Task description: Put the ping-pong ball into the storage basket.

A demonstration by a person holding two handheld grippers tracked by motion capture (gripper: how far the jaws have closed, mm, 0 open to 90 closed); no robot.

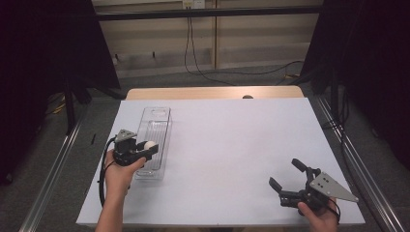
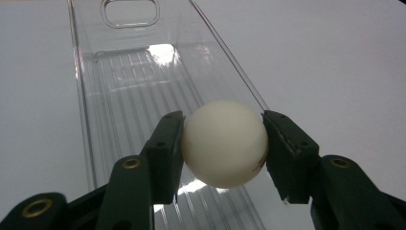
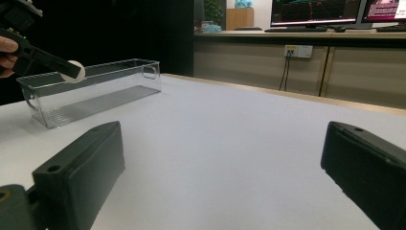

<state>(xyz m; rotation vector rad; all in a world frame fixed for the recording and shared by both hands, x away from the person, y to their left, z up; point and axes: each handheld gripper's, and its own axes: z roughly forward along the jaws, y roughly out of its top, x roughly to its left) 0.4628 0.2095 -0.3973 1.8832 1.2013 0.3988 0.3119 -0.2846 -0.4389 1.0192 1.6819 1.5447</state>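
A white ball [image 2: 224, 143] sits pinched between the two black jaws of my left gripper [image 2: 223, 146], which is shut on it. Below the ball lies a long clear plastic bin [image 2: 139, 81] with a ribbed floor. In the high view the left gripper [image 1: 147, 146] holds the ball [image 1: 150, 144] over the near half of the bin [image 1: 155, 126] at the table's left. My right gripper [image 1: 286, 173] rests low at the near right with its jaws wide open and nothing between them. From the right gripper view the ball [image 3: 74, 71] hangs above the bin [image 3: 95, 88].
A white sheet [image 1: 227, 145] covers the table, with a wooden edge [image 1: 212, 92] at the far side. Metal rails [image 1: 48, 174] run along both sides. Black curtains and cables stand behind the table.
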